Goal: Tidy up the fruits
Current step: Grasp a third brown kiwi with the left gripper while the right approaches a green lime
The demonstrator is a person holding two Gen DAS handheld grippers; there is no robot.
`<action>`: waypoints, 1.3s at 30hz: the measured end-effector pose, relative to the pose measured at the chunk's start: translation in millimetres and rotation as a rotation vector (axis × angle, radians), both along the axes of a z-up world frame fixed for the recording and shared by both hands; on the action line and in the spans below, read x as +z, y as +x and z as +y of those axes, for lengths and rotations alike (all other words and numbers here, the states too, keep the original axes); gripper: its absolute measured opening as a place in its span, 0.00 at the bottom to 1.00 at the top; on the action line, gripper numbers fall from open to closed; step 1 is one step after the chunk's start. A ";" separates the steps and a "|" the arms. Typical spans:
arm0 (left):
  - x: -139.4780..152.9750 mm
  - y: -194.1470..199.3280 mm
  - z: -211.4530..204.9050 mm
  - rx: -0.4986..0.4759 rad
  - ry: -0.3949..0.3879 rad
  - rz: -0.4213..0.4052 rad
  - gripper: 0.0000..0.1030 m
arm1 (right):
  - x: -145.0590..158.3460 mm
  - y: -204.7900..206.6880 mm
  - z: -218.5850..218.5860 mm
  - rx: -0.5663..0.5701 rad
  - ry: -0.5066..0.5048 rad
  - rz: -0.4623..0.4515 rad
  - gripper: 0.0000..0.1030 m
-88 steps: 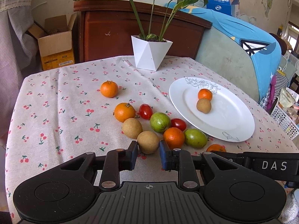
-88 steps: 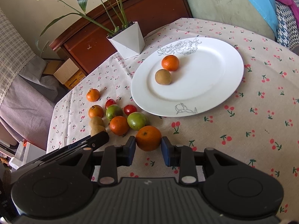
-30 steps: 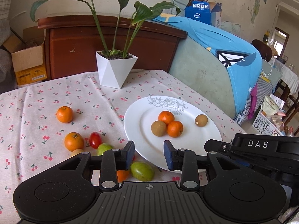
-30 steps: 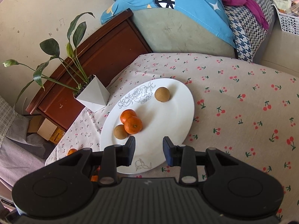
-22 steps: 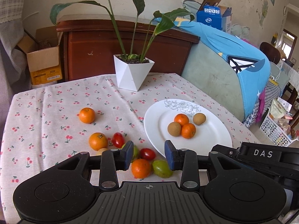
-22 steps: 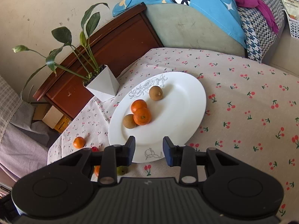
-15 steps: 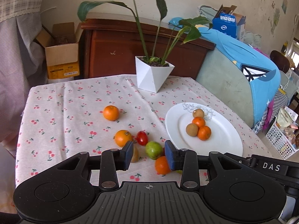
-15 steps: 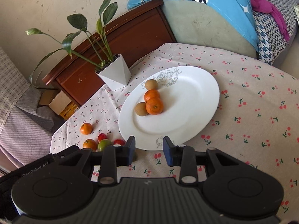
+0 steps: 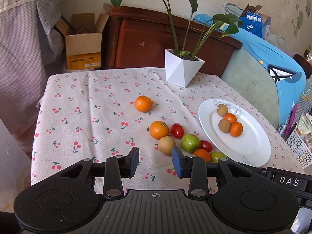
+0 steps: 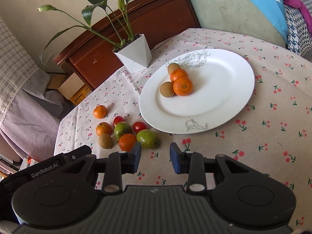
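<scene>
**White plate part-filled, loose fruit on cherry cloth**

White plate (image 10: 224, 101), line-drawn flowers at its rim, lay on the cherry-print tablecloth (image 9: 87, 107). I counted four pieces on it, bunched toward the flowered edge: two tangerines (image 10: 182, 86) touching each other, one brown round fruit (image 10: 167, 89) against the nearer tangerine, and a second brown fruit (image 10: 173, 67) touching the farther one.

Loose stock, beside the plate on the cloth:
- one lone tangerine (image 9: 143, 103), set apart from the rest;
- a cluster of seven: tangerine (image 9: 159, 130), cherry tomato (image 9: 177, 130), brown fruit (image 9: 166, 145), green fruit (image 9: 190, 143), second tomato (image 9: 206, 145), another tangerine (image 9: 202, 154) and a second green fruit (image 10: 147, 138), these last two half hidden behind my left finger in the left view.

Tools: my left gripper (image 9: 155, 162) hovered above the cloth with its jaws apart and nothing between them; the cluster's brown fruit sat just beyond its blue-padded finger. My right gripper (image 10: 153, 158) was likewise released and empty, over bare cloth near the plate's front rim, the green fruit just past its left finger.

Other items noted: white faceted planter (image 9: 182, 71) with a leafy plant at the table's far edge, a dark wooden cabinet (image 9: 156, 41) behind it, and an open cardboard box (image 9: 83, 44) on the floor.
</scene>
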State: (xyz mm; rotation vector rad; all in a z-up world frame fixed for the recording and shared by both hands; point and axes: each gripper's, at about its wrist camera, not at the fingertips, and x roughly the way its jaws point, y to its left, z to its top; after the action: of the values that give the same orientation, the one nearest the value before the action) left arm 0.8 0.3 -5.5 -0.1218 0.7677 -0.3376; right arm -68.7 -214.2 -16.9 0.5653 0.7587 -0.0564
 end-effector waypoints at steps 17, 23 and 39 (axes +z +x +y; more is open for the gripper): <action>-23.3 18.7 -15.1 -0.011 -0.034 0.025 0.34 | -13.4 18.2 10.5 0.007 -0.045 -0.010 0.33; -26.8 20.5 -18.9 -0.016 -0.035 0.007 0.34 | -14.2 21.2 16.1 0.020 -0.070 -0.026 0.33; -28.5 21.3 -26.2 -0.036 -0.017 -0.024 0.25 | -15.4 22.0 17.4 0.035 -0.056 -0.030 0.23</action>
State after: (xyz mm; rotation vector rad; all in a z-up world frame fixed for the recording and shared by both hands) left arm 22.1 -26.0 -34.0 -0.1196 0.7439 -0.3788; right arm -46.7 -196.8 -32.2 0.4984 0.7358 -0.0371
